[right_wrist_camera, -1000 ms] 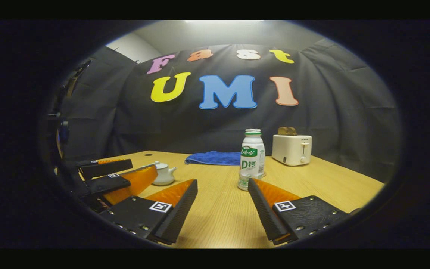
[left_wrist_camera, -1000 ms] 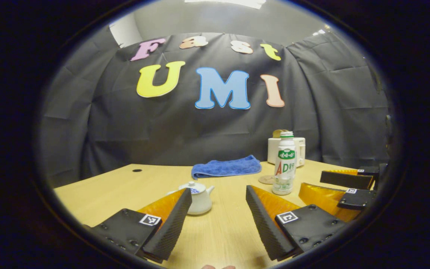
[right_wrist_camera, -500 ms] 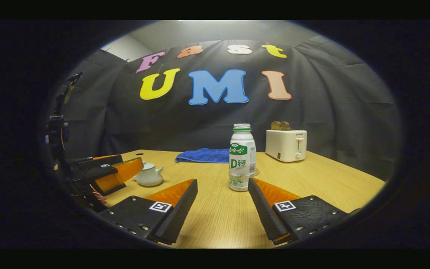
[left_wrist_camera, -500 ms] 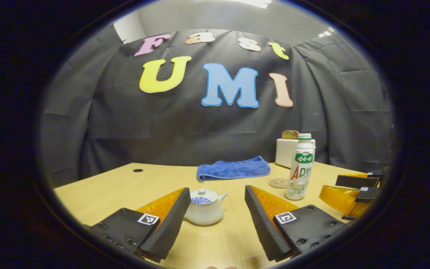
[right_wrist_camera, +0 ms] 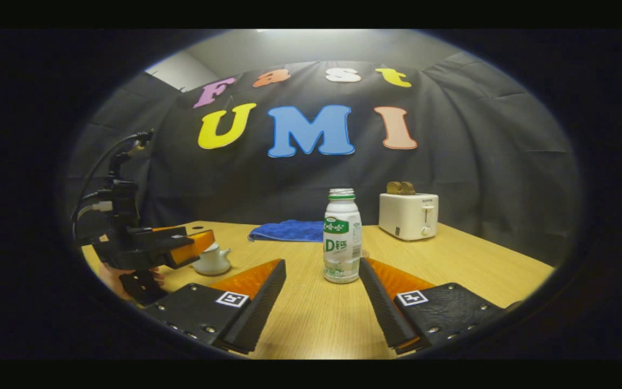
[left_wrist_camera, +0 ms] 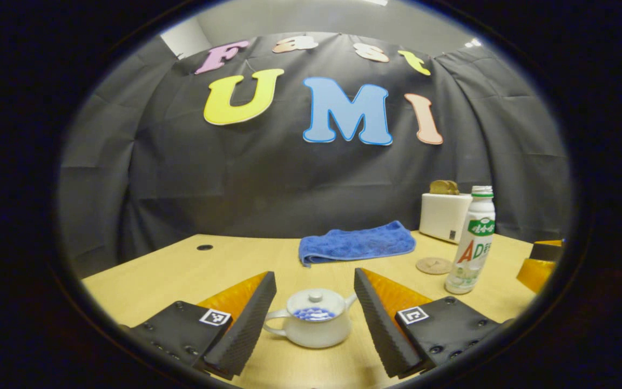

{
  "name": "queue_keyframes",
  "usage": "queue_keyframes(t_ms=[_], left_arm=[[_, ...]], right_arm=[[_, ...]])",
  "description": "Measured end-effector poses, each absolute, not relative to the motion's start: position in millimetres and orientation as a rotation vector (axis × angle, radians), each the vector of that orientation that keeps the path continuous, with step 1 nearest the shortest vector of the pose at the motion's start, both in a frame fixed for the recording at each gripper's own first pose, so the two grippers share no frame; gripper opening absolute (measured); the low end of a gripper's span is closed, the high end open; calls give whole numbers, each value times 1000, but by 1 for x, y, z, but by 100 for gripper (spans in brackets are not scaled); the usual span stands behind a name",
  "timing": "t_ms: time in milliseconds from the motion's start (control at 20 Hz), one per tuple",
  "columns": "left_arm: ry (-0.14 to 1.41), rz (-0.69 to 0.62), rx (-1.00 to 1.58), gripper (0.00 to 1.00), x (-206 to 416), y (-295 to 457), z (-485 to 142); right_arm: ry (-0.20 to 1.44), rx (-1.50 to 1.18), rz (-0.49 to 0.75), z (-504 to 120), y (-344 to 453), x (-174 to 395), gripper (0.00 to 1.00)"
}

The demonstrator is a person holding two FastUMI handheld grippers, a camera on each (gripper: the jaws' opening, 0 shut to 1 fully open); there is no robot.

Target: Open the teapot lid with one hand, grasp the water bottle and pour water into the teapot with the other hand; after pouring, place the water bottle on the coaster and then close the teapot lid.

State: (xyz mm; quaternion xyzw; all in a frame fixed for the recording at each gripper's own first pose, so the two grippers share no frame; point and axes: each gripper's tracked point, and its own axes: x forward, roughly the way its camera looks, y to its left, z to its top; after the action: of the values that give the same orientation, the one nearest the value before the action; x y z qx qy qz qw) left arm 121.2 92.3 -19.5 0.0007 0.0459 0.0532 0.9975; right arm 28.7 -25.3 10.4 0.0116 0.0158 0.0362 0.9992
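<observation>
Black cloth wall; wooden table.

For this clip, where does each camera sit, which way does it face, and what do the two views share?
Left gripper view: rides the left gripper, low over the table, facing the teapot between its open fingers.
Right gripper view: rides the right gripper, facing the bottle ahead of its open fingers; a hand holds the left gripper at its left.
Shared: teapot, bottle, towel, toaster.
</observation>
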Motion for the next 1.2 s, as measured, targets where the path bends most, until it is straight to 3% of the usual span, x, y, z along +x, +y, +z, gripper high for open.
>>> queue_keyframes(t_ms=[100, 200, 250, 300, 400, 550, 800, 900, 1200], left_arm=[[128, 93, 2, 94, 129, 93, -26], [115, 93, 2, 94, 133, 95, -25], [117, 93, -1, 82, 136, 95, -24], [122, 92, -7, 89, 136, 96, -27], [126, 80, -1, 72, 138, 94, -27], [130, 49, 11, 24, 145, 88, -28], [95, 52, 17, 13, 140, 90, -16], [33, 56, 18, 17, 125, 90, 11], [-79, 21, -59, 13, 45, 83, 53]], right_arm=[[27, 22, 69, 13, -28, 29, 84], [25, 24, 69, 14, -28, 30, 85], [26, 24, 70, 14, -29, 30, 85], [25, 24, 69, 14, -30, 29, 85], [22, 25, 65, 15, -32, 29, 85], [24, 25, 74, 16, -33, 32, 85], [33, 10, 74, 13, -40, 45, 84], [28, 7, 71, 14, -43, 51, 84], [24, -11, 12, 20, -49, 83, 84]])
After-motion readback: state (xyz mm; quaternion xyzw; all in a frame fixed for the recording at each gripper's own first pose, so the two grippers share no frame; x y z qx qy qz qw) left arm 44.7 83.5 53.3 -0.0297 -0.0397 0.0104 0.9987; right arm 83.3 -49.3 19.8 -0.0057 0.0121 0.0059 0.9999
